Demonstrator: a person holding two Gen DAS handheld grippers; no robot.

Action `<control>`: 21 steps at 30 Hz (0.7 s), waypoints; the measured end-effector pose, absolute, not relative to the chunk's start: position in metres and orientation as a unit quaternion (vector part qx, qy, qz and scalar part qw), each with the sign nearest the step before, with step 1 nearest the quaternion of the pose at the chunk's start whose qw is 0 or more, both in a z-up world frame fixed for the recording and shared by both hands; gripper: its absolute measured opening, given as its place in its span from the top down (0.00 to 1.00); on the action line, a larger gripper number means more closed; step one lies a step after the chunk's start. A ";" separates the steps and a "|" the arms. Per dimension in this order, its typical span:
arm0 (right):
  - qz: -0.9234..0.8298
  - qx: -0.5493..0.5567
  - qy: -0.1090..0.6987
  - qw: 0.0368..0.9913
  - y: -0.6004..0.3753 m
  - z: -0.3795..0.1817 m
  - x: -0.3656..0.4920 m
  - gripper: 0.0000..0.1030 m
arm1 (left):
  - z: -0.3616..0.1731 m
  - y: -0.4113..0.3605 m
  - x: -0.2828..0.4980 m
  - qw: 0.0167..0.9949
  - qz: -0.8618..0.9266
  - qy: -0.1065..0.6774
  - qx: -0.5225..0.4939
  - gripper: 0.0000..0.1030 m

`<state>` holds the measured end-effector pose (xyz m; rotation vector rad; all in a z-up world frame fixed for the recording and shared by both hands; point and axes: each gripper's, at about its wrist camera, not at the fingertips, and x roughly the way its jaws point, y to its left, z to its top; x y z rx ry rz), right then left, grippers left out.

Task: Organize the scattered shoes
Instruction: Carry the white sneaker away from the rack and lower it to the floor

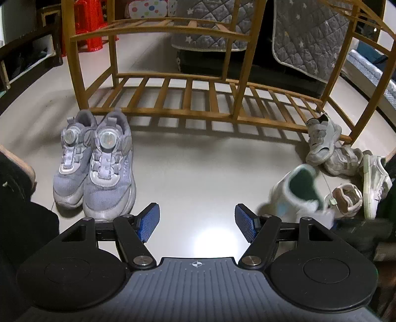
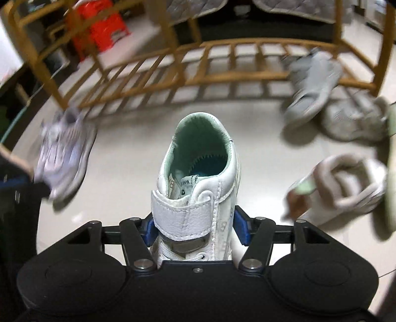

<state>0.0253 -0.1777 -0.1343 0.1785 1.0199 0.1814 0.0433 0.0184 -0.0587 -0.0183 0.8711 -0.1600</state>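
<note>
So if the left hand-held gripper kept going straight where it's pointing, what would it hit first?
Probably bare floor. The left hand-held gripper is open and empty, aimed between the grey sneakers and the shoe pile, short of the wooden rack.

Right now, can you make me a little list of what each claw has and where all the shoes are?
left claw: open, nothing between its blue pads, floor below
right claw: closed on the white strap shoe, heel end pointing away from the camera
grey pair: side by side on the floor, toes toward the camera, in front of the rack's left end
loose shoes: jumbled heap on the floor by the rack's right end
wooden rack: shelves in view hold no shoes
red stool: behind the rack
</note>
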 end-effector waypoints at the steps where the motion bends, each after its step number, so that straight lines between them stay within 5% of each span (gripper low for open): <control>1: 0.093 0.083 0.491 0.862 -0.172 -0.137 0.022 0.39 | -0.060 0.019 0.043 0.903 -0.078 0.424 -0.009 0.34; 17: 0.156 0.040 0.509 0.846 -0.151 -0.142 -0.003 0.36 | -0.075 0.003 0.041 0.887 -0.086 0.454 0.002 0.34; 21: 0.171 0.030 0.501 0.848 -0.157 -0.131 -0.010 0.28 | -0.075 0.000 0.039 0.884 -0.086 0.459 0.001 0.34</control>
